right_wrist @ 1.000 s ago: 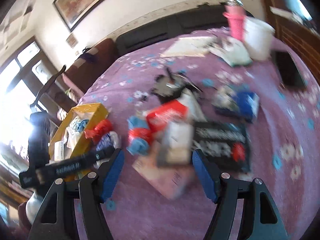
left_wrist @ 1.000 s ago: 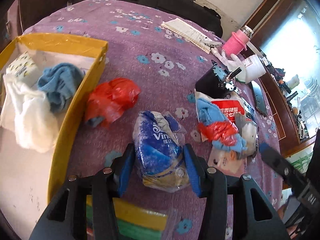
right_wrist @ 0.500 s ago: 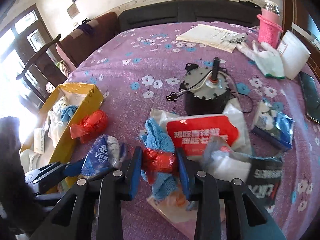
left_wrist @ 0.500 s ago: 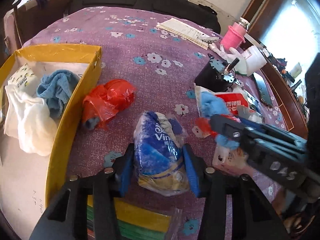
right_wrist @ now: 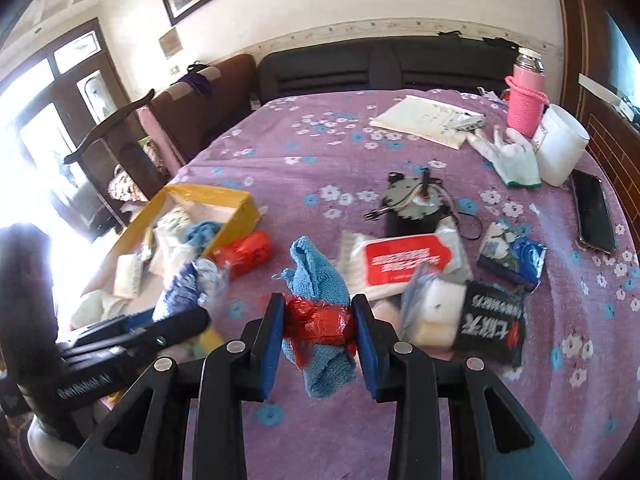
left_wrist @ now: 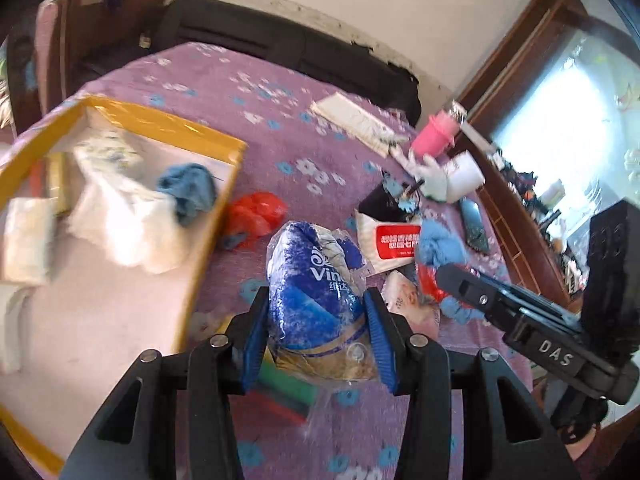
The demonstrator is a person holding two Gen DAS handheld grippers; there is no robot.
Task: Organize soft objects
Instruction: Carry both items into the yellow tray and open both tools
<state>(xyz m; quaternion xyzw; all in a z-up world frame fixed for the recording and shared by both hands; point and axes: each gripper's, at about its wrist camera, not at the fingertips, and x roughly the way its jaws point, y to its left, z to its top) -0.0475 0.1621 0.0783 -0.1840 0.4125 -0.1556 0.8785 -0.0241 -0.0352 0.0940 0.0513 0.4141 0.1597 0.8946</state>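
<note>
Purple floral tablecloth (right_wrist: 360,168) w/ blurred yellow box (left_wrist: 208,216), contents indistinct.

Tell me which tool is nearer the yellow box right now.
Left. The left tool, shut on the blue tissue pack, is right beside the yellow box; the right tool, holding the blue cloth bundle, is farther off.

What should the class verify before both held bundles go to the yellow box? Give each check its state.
1. Left hand-held gripper shut on the blue tissue pack: ok.
2. Right hand-held gripper shut on the blue cloth bundle: ok.
3. Yellow box has free room inside: ok.
4. Red bag beside the box, not in the way: cannot tell.
5. Both bundles lifted off the table: cannot tell.
</note>
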